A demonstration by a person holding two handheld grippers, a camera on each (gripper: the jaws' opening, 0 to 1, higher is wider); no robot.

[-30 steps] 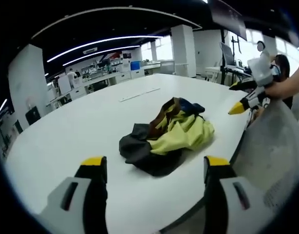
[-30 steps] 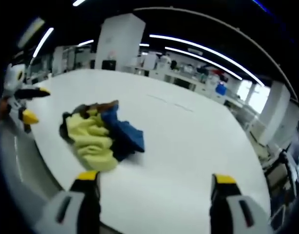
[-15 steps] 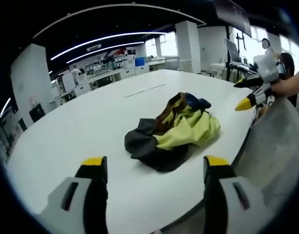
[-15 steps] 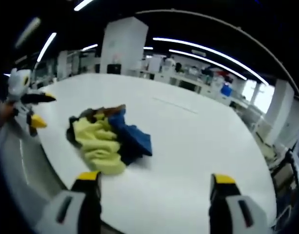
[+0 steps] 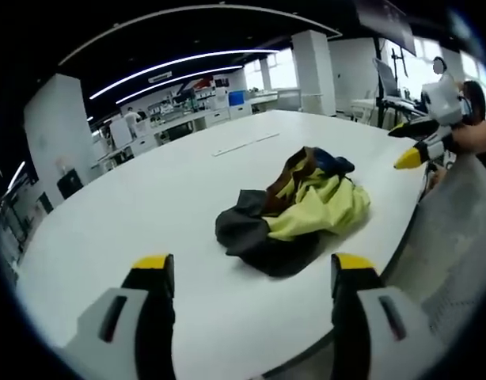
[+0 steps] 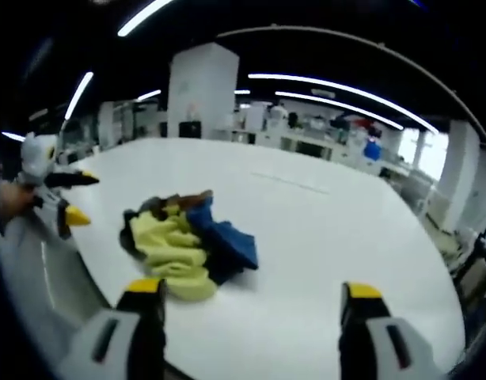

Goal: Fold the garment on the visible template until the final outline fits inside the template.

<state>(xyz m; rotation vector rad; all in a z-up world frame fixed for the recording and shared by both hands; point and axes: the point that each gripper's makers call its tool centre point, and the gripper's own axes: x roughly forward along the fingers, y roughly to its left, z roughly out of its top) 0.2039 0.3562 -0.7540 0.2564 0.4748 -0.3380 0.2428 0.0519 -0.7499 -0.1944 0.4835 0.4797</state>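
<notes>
White oval table in open-plan lab.

Near: left gripper and right gripper, jaws spread wide, holding nothing.

Middle: crumpled garment, yellow, dark grey, blue and brown panels, heaped near table edge. Likely light, limp, prone to slip; judged best taken at loose outer hem or corner, then spread flat.

Far: pale strip on tabletop, possibly template mark, cannot confirm. Nothing obstructs; benches, pillars beyond.
</notes>
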